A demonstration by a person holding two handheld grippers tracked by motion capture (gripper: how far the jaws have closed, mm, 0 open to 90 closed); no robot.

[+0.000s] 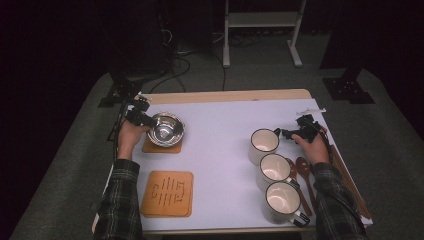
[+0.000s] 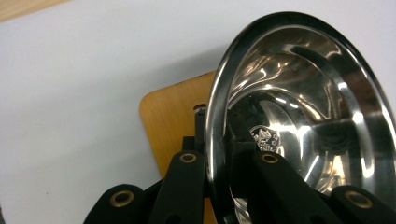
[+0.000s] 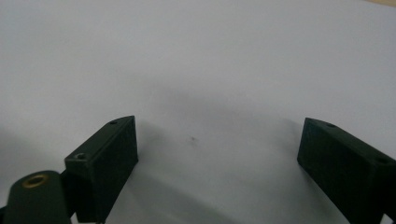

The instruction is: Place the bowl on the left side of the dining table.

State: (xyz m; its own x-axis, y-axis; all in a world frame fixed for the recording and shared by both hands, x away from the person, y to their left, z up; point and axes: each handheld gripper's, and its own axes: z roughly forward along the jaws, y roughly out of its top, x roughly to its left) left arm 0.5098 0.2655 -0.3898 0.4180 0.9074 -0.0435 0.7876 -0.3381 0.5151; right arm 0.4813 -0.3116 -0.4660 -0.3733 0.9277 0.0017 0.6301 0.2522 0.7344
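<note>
A shiny steel bowl rests on a small wooden coaster at the table's left. My left gripper is shut on the bowl's left rim. In the left gripper view the rim runs between the two black jaws, one inside the bowl and one outside, above the coaster. My right gripper sits at the right, just beside the farthest white mug. Its jaws stand wide open over bare white tabletop, my right gripper holding nothing.
Three white mugs stand in a row at the right; the middle mug and the nearest mug follow the far one. Two dark red wooden spoons lie beside them. A larger slotted wooden trivet lies front left.
</note>
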